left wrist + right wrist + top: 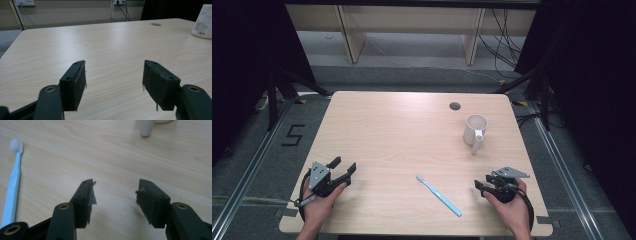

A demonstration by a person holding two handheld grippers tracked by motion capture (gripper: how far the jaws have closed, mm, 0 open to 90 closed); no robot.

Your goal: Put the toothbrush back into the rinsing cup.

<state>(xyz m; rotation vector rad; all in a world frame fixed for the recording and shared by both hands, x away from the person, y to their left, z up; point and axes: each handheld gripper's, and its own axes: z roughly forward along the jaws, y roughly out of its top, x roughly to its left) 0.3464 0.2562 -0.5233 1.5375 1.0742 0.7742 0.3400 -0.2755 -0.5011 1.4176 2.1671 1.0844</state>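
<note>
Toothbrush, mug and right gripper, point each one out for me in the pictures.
light blue toothbrush (439,196), high view, middle of its handle.
white mug (475,130), high view, outer wall below the rim.
right gripper (115,192), right gripper view, midway between its open fingertips.

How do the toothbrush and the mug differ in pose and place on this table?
The toothbrush lies flat on the near part of the table, between the two grippers; the mug stands upright farther back, toward the right side. The toothbrush is thin, long and light blue with a white head; the mug is squat and white, its handle pointing toward the person. Both rest untouched on the tabletop.
</note>
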